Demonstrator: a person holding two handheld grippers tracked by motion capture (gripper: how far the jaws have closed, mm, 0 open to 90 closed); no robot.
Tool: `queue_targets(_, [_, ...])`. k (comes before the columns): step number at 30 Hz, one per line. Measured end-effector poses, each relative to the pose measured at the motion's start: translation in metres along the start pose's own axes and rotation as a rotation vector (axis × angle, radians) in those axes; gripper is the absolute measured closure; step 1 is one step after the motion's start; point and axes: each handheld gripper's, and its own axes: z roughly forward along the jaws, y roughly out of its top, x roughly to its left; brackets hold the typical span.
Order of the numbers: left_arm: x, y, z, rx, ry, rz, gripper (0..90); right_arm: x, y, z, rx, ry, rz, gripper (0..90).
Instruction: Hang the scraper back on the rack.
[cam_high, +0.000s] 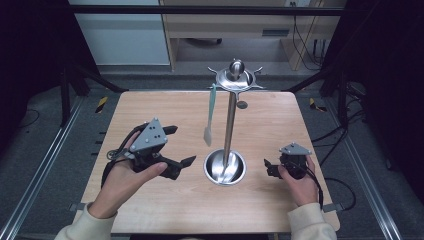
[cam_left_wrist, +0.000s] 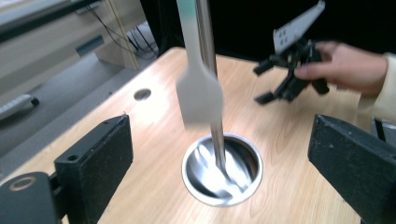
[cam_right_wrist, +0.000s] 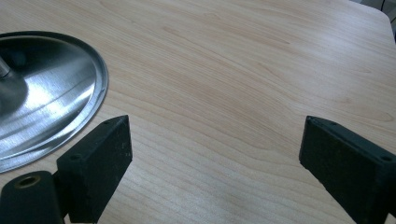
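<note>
A steel stand rises from the middle of the table, with a thin pole (cam_high: 229, 125), a round dish base (cam_high: 225, 167) and a hooked ring on top (cam_high: 236, 77). A pale spatula (cam_high: 210, 117) hangs from one hook, left of the pole, its blade above the table. My left gripper (cam_high: 181, 145) is held left of the base, jaws open and nothing between them. In the left gripper view the spatula blade (cam_left_wrist: 200, 93) hangs ahead of those jaws, in front of the pole (cam_left_wrist: 208, 42). My right gripper (cam_high: 268, 168) rests right of the base, open and empty; the dish rim (cam_right_wrist: 46, 102) lies to its left.
The wooden table (cam_high: 165, 205) has a small round hole (cam_high: 242, 104) behind the stand. Dark frame rails run along both sides, and a wooden desk stands beyond the far edge. The right gripper (cam_left_wrist: 261, 84) and its hand appear across the base in the left gripper view.
</note>
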Motion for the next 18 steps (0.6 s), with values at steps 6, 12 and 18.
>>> queue_targets(6, [-0.003, -0.023, 0.013, 0.035, -0.006, -0.025, 5.7, 0.001, 0.0, 0.0, 0.003, -0.002, 0.001, 9.5])
queue_targets(12, [-0.001, -0.041, 0.022, 0.07, 0.021, -0.031, 6.0, 0.001, 0.0, 0.0, 0.005, -0.002, 0.001, 9.4])
queue_targets(18, [0.004, -0.062, 0.028, 0.085, 0.047, -0.059, 6.0, 0.001, 0.0, 0.0, 0.001, -0.002, -0.003, 9.4])
